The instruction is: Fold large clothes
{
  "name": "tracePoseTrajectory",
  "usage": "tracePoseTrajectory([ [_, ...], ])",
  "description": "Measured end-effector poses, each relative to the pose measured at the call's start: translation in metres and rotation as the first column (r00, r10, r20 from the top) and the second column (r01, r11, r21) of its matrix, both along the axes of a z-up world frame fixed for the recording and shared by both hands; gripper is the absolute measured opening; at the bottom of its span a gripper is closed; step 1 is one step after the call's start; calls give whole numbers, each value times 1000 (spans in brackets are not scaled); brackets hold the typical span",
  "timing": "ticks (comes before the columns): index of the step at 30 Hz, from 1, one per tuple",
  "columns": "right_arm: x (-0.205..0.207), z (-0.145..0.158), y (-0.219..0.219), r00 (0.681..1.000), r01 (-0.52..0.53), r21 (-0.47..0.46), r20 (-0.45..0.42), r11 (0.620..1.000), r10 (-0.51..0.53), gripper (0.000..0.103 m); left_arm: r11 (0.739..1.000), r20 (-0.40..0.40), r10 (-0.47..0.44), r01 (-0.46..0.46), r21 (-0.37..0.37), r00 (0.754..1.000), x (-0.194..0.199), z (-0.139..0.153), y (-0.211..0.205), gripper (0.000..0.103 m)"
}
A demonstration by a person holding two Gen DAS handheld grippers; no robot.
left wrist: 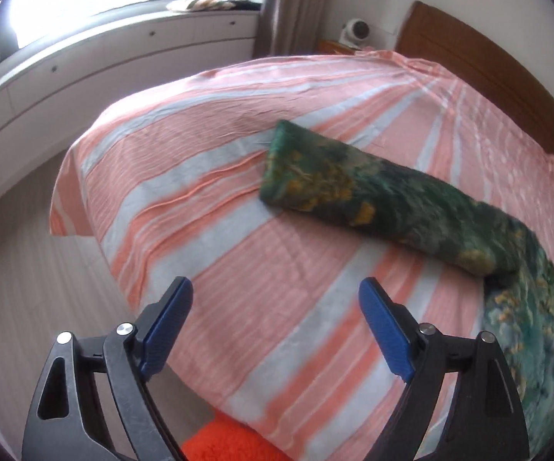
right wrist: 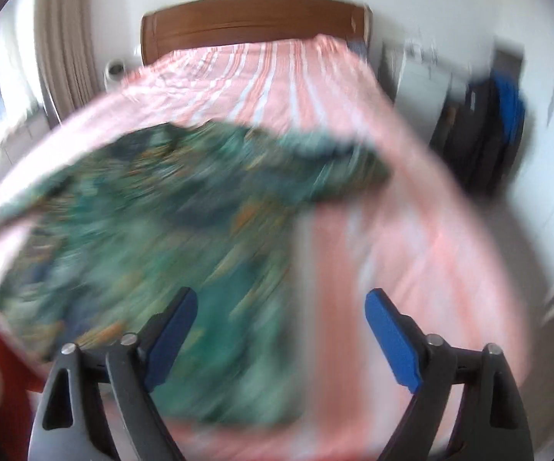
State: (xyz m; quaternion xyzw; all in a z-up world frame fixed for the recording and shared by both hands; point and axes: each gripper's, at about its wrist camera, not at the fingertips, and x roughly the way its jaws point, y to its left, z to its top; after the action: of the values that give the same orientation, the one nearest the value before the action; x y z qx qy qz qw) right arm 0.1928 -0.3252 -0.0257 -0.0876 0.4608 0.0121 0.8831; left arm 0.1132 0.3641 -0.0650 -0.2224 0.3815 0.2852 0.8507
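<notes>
Both the left gripper (left wrist: 275,292) and right gripper (right wrist: 281,303) gape wide above the green garment (left wrist: 372,188) on the striped bedspread (left wrist: 207,176).

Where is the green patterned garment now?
The green patterned garment lies on the striped bedspread, right of centre in the left wrist view, ahead of both open grippers, neither touching it.

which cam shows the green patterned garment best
The left wrist view: the green patterned garment looks fairly sharp there, one long folded part lying across the striped bedspread, though its near end runs off the right edge. The right wrist view shows more of its spread, but heavily motion-blurred.
</notes>
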Motion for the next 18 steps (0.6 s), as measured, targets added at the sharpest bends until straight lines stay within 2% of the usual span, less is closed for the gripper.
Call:
tracePoseTrajectory([
  [1, 32, 3, 0, 999, -36, -75, 19, 997, 37, 94, 999, -3, -29, 29, 19, 1000, 1, 4, -13, 93],
  [3, 102, -5, 3, 992, -125, -186, -20, 975, 124, 96, 996, -17, -81, 82, 45, 997, 4, 11, -40, 94],
  [4, 145, -18, 7, 985, -175, -248, -56, 953, 166, 96, 993, -21, -101, 102, 51, 995, 3, 12, -50, 94],
  [6, 202, -50, 14, 953, -277, -304, -208, 911, 221, 92, 988, -42, -139, 142, 64, 989, 2, 15, -68, 94],
  [8, 250, -87, 20, 930, -315, -387, -306, 866, 202, 89, 983, -65, -160, 165, 80, 985, -1, 17, -79, 94],
  [11, 295, -131, 21, 929, -298, -476, -342, 828, 138, 77, 976, -105, -170, 182, 118, 980, -3, 14, -86, 95],
  [12, 302, -142, 16, 934, -272, -499, -344, 822, 101, 52, 973, -122, -169, 185, 136, 978, -3, 12, -87, 95],
  [13, 307, -147, 8, 946, -223, -516, -321, 827, 55, 12, 971, -134, -168, 187, 148, 977, -2, 9, -87, 95],
  [14, 307, -140, -7, 968, -127, -484, -249, 866, 3, 9, 969, -146, -169, 191, 155, 975, -1, 7, -88, 95],
  [15, 303, -129, -24, 983, -22, -425, -176, 905, -59, 10, 969, -149, -170, 193, 156, 974, 0, 5, -88, 95],
  [16, 288, -109, -55, 981, 152, -292, -72, 944, -180, 10, 969, -146, -173, 195, 149, 974, 0, 4, -88, 95],
  [17, 273, -97, -80, 963, 260, -189, -17, 947, -268, 10, 971, -140, -175, 194, 141, 975, 0, 3, -89, 95],
  [18, 249, -86, -106, 929, 369, -70, 26, 927, -368, 10, 972, -127, -180, 196, 127, 976, 2, 3, -90, 95],
])
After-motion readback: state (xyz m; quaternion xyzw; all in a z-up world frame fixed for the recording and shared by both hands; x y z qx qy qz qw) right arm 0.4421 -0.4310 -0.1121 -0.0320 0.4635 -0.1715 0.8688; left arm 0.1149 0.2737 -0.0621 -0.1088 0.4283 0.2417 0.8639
